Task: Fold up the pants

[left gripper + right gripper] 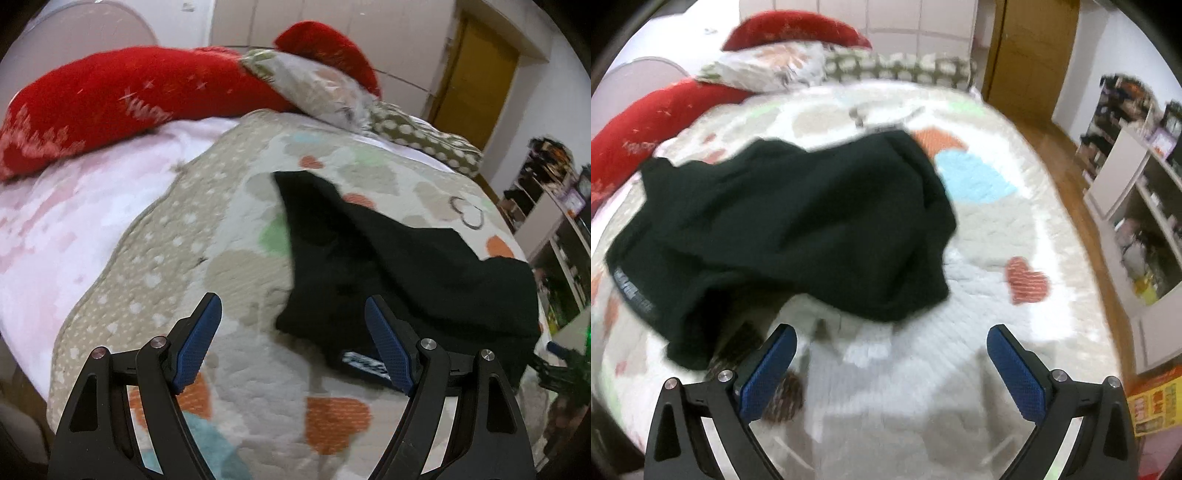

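Note:
Black pants (pixel 388 266) lie crumpled on a heart-patterned quilt (pixel 229 258). A white-lettered waistband label (pixel 364 363) shows at their near edge. My left gripper (pixel 293 314) is open and empty, hovering over the pants' near left edge. In the right wrist view the pants (pixel 790 229) lie bunched at centre left on the quilt (pixel 990 258), with the label (pixel 631 291) at far left. My right gripper (pixel 892 343) is open and empty, just short of the pants' near right edge.
Red pillows (pixel 122 99) and a patterned pillow (pixel 317 88) lie at the bed's head. A pink sheet (pixel 55 229) is on the left. Shelves (pixel 1137 192), a wooden floor (pixel 1067 170) and a yellow box (pixel 1156 406) are beyond the bed's right edge.

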The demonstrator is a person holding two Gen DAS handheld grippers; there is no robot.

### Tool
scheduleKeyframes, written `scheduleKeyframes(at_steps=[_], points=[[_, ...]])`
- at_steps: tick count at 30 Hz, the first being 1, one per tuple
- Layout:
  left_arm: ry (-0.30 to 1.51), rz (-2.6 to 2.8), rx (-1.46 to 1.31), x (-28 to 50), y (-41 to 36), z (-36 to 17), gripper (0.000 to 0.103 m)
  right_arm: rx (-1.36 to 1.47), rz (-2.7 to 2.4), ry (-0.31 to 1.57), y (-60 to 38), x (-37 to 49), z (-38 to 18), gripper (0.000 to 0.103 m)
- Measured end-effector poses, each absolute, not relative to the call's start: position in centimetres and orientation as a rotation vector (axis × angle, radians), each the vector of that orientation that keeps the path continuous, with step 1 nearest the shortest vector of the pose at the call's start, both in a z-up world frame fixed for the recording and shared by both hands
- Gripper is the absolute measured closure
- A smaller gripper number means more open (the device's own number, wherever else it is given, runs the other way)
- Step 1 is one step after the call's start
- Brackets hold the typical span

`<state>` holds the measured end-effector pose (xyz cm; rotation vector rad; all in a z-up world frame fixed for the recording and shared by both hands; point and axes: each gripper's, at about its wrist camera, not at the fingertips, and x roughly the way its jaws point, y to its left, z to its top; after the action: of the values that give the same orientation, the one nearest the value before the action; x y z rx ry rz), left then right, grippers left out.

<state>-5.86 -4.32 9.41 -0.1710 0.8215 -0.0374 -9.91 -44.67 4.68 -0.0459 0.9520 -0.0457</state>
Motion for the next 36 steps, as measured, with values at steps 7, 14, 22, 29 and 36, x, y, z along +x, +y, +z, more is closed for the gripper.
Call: scheduleKeyframes(at_steps=[7, 14, 22, 29, 36], points=[[0.876, -0.084, -0.108, -4.6, -9.1, 7.4, 0.023, -0.097, 0.203, 0.79, -38.9, -11.6, 9.0, 0.0], [0.898, -0.08, -0.048, -3.6, -11.6, 5.8, 0.023, -0.082, 0.341, 0.85, -33.1, -9.1, 5.6, 0.002], [0.911, -0.073, -0.035, -2.6, -11.9, 4.9, 0.023, -0.257, 0.227, 0.811, -32.4, -7.6, 4.3, 0.006], [0.924, -0.059, -0.036, -1.9, -11.7, 4.3, 0.023, -0.235, 0.2, 0.806, -33.9, -4.4, 3.2, 0.069], [0.928, -0.051, -0.037, -1.5, -11.4, 4.0, 0.023, -0.104, 0.214, 0.735, -35.8, 0.1, 6.2, 0.089]])
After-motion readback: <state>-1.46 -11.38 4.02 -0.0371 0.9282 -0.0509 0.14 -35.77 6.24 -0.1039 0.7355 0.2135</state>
